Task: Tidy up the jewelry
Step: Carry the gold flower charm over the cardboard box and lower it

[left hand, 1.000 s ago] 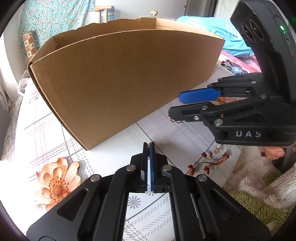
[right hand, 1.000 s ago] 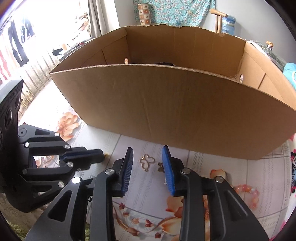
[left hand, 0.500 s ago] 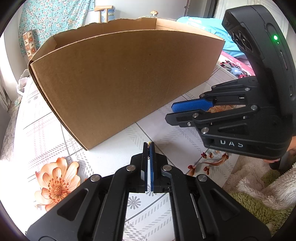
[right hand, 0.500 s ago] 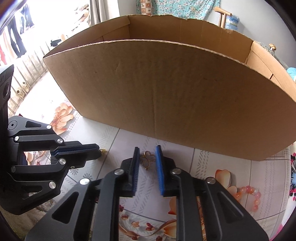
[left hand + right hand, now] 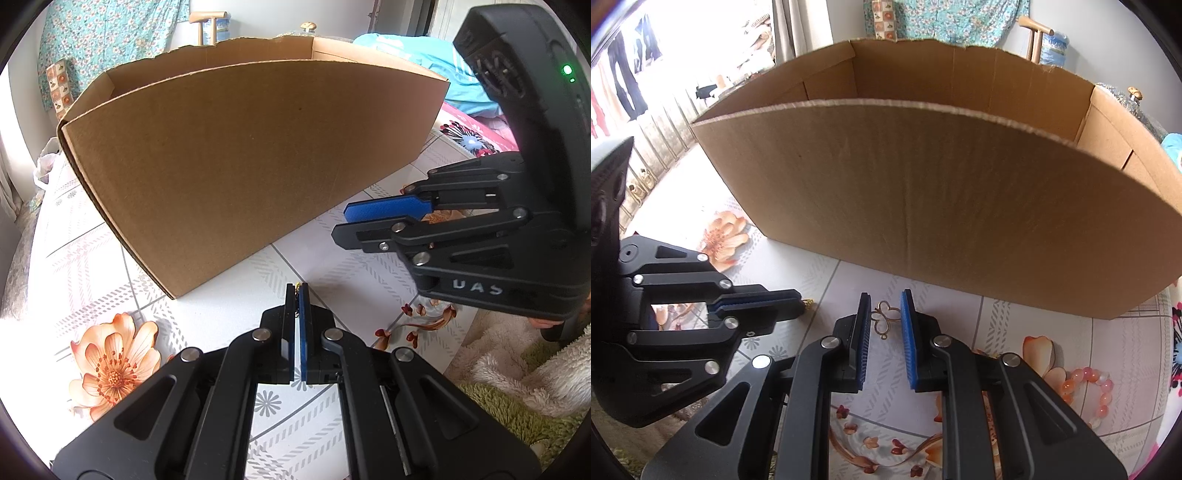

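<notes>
A large open cardboard box [image 5: 240, 155] stands on the floral table; it also fills the right wrist view [image 5: 942, 206]. My left gripper [image 5: 296, 291] is shut on a small gold piece of jewelry [image 5: 295, 295], which also pokes out of its tips in the right wrist view [image 5: 806, 305]. My right gripper [image 5: 885, 306] has its pads closed onto a gold butterfly-shaped ring [image 5: 884, 318], held just above the table in front of the box. It shows at the right of the left wrist view [image 5: 347, 221]. A pink bead bracelet [image 5: 1087, 391] lies at right.
The table [image 5: 343, 273] has a white cloth with printed flowers and tile lines. A fluffy green and white towel [image 5: 517, 387] lies at its right front edge. Bedding and a curtain are behind the box.
My right gripper has narrowed around the butterfly ring and lifted slightly with it. My left gripper has stayed shut and still.
</notes>
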A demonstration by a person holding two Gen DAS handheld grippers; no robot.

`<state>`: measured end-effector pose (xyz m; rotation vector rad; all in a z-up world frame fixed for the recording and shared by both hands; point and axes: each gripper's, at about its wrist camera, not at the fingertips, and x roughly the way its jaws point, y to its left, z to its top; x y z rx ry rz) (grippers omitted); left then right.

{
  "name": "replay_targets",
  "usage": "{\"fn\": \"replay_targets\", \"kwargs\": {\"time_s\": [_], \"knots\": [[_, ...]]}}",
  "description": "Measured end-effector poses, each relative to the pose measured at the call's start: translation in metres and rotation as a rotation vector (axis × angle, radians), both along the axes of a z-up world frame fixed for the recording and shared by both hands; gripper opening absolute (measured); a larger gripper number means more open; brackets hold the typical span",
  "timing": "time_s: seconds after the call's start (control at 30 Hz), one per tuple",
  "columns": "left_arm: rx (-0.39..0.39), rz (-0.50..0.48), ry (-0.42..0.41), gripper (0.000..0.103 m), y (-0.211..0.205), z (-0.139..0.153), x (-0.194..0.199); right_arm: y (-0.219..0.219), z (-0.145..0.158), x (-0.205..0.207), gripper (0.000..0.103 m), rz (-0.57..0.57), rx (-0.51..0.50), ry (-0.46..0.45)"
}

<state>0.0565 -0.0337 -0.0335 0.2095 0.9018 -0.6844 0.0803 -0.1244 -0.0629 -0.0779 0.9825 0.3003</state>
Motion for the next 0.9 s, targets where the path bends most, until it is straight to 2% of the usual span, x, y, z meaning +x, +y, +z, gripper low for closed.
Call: {"fn": "replay_targets", "kwargs": {"time_s": [0.2, 0.33, 0.5, 0.7, 0.8, 0.87, 0.9], "knots": [[-0.029, -0.003, -0.027, 0.001, 0.005, 0.009, -0.004, -0.012, 0.015, -0.013, 0.016, -0.010, 0.054, -0.034], [-0.089, -0.014, -0.032, 0.001, 0.012, 0.024, -0.010, -0.022, 0.033, -0.031, 0.016, 0.010, 0.102, -0.074], [-0.180, -0.033, -0.073, 0.001, 0.023, 0.062, -0.015, -0.030, 0.068, -0.048, 0.016, 0.060, 0.152, -0.154], [-0.377, -0.049, -0.138, 0.001, 0.036, 0.124, -0.002, -0.047, 0.121, -0.045, 0.016, 0.081, 0.202, -0.314], [-0.350, 0.015, -0.155, 0.001, 0.024, 0.133, 0.026, -0.063, 0.130, -0.017, 0.016, 0.055, 0.230, -0.327], [-0.318, 0.061, -0.126, 0.001, 0.013, 0.134, 0.053, -0.066, 0.133, 0.010, 0.017, 0.041, 0.246, -0.274], [-0.298, 0.082, -0.100, 0.001, 0.008, 0.133, 0.066, -0.069, 0.129, 0.030, 0.016, 0.029, 0.254, -0.216]]}}
